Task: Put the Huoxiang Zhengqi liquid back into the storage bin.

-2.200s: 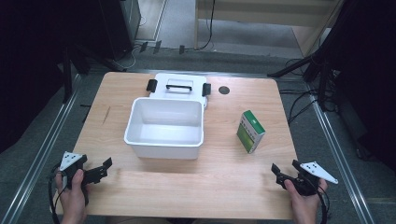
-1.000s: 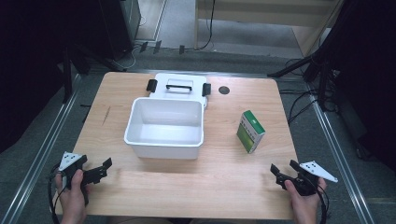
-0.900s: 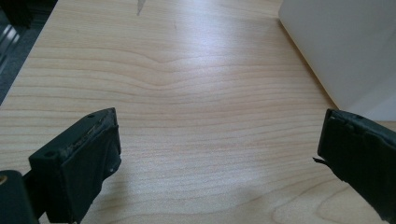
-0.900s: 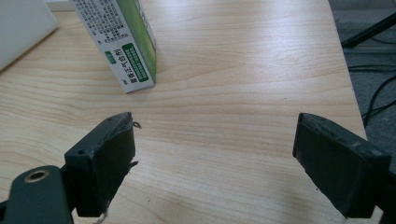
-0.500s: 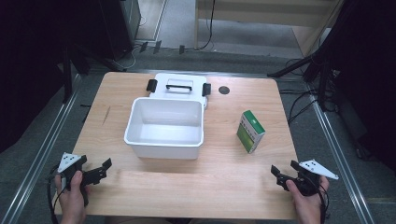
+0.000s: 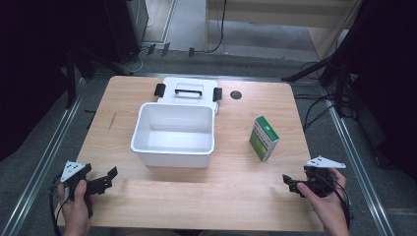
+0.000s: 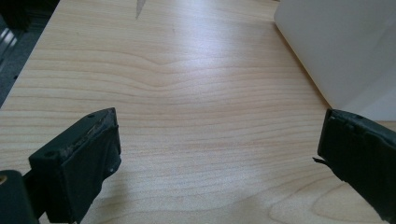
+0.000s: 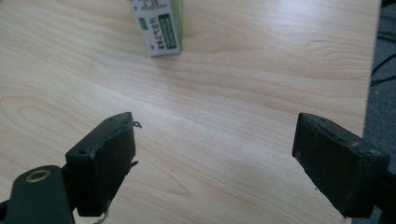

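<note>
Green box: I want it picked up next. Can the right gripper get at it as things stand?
Probably yes. The right gripper is open, the green box stands alone ahead of it, and only bare table lies between them.

A light wooden bench (image 6: 236,191) carries an open white bin (image 6: 174,135) near its middle, with a white lid (image 6: 188,92) touching the bin toward the far edge. A green-and-white box (image 6: 263,138) stands nearer the right edge. A small dark disc (image 6: 236,95) lies near the far edge.

A lab-like recording space: a bare wooden counter (image 6: 236,191) framed by metal rails (image 6: 361,167), with dark stands (image 6: 339,69) and loose cables (image 6: 314,110) on grey floor (image 6: 196,29).
</note>
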Demonstrator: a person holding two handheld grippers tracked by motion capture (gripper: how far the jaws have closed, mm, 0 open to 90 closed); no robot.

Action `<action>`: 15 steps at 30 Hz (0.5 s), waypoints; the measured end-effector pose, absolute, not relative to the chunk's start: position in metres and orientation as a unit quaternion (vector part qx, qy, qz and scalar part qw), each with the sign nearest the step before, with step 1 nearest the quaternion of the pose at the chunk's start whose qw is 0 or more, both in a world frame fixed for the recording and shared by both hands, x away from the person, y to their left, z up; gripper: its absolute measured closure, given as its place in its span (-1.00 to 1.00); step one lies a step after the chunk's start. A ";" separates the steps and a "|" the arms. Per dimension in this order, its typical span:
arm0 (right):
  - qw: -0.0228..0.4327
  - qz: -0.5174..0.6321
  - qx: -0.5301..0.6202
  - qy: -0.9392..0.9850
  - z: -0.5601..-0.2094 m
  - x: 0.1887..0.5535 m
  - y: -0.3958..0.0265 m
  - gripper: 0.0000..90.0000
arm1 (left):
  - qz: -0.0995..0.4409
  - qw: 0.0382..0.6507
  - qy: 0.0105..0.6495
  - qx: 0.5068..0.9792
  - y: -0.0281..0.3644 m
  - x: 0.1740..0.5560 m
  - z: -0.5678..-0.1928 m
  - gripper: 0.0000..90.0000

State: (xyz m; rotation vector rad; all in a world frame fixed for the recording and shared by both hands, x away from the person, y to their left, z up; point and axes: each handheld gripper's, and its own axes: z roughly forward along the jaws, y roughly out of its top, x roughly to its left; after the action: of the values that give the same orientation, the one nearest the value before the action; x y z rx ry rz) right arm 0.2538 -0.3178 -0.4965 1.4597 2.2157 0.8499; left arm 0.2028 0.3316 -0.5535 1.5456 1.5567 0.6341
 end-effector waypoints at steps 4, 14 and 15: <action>0.153 0.265 0.506 0.806 -0.493 0.262 -0.307 -0.70 | 0.253 0.415 0.619 0.617 0.332 0.203 -0.553 -0.99; 0.099 0.169 0.496 0.846 -0.480 0.279 -0.288 -0.70 | 0.253 0.415 0.619 0.617 0.332 0.203 -0.553 -0.99; 0.092 0.160 0.497 0.848 -0.477 0.281 -0.286 -0.70 | 0.253 0.415 0.619 0.617 0.332 0.203 -0.553 -0.99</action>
State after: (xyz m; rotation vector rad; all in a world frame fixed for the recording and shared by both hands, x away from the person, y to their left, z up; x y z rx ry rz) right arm 0.2810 -0.2863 -0.4774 1.4757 2.5183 0.4752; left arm 0.2027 0.3316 -0.5534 1.5494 1.5558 0.6361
